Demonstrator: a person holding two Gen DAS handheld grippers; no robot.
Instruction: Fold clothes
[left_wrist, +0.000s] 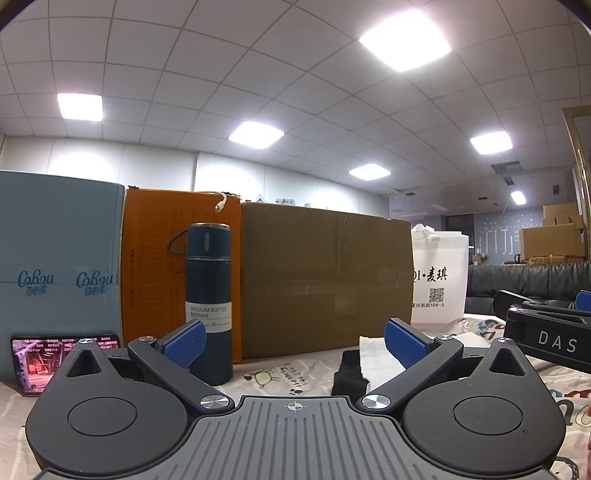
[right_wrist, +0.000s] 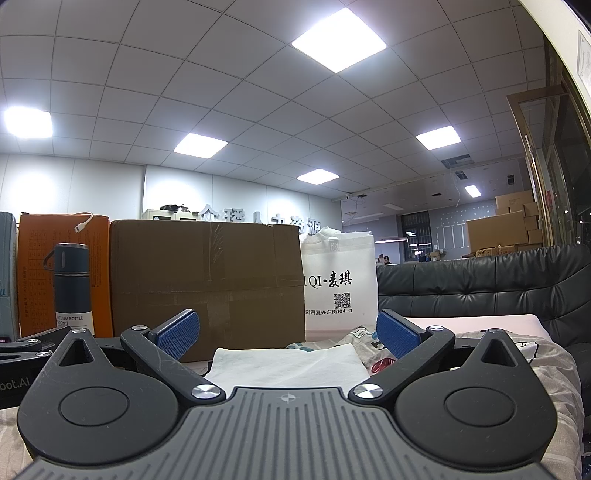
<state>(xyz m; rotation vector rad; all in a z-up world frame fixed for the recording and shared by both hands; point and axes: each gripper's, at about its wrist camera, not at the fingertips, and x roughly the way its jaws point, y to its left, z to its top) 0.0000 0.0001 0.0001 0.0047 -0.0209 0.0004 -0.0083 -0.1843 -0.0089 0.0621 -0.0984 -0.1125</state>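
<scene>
A white garment (right_wrist: 291, 363) lies flat on the printed cloth just beyond my right gripper (right_wrist: 291, 336), whose blue pads are wide apart and empty. In the left wrist view the same white garment (left_wrist: 373, 354) lies beside a black garment (left_wrist: 349, 373), both just ahead of my left gripper (left_wrist: 293, 341), which is open and empty. The right gripper's black body (left_wrist: 546, 339) shows at the right edge of the left wrist view.
A dark vacuum bottle (left_wrist: 208, 299), a brown carton (left_wrist: 325, 277), an orange box (left_wrist: 155, 266), a blue pack (left_wrist: 59, 258) and a white bag (right_wrist: 340, 284) line the back. A phone (left_wrist: 40, 358) leans at left. A black sofa (right_wrist: 480, 291) stands at right.
</scene>
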